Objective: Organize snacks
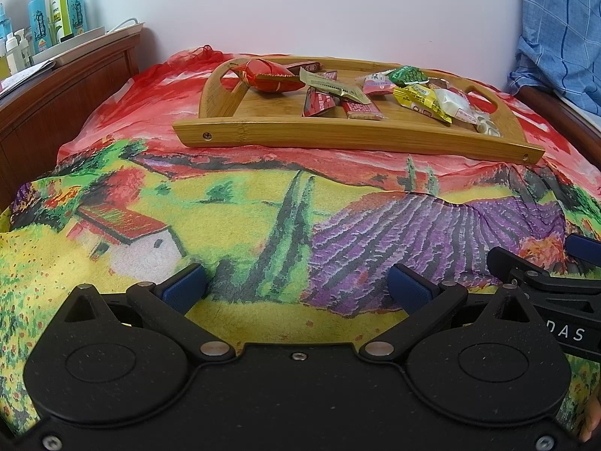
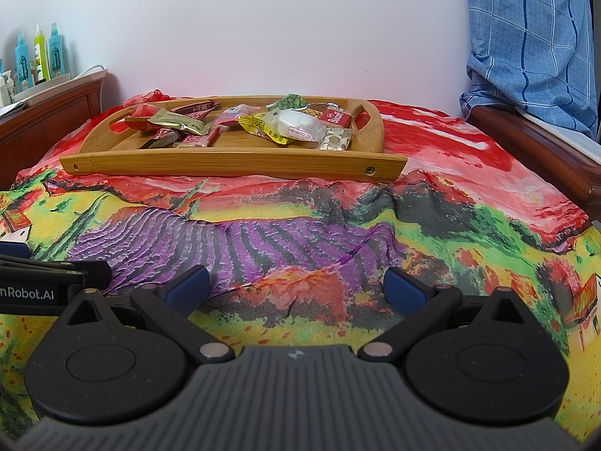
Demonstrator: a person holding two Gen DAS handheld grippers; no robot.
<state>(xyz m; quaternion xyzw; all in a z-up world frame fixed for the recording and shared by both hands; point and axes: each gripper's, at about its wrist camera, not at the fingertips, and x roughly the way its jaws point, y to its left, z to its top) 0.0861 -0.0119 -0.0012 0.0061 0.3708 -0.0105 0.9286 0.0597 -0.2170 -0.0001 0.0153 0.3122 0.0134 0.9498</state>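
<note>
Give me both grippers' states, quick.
Left gripper: open, holding nothing, low over the cloth.
Right gripper: open, holding nothing, short of the tray.

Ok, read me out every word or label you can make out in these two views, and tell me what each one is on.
"Biscoff": red snack packet at the right end of the bamboo tray.
"DAS": cut-off lettering on the right gripper body, seen in the left wrist view.
"nRobot.AI": cut-off lettering on the left gripper body, seen in the right wrist view.
Other snack wrappers and the spray bottles: print too small to read.
</note>
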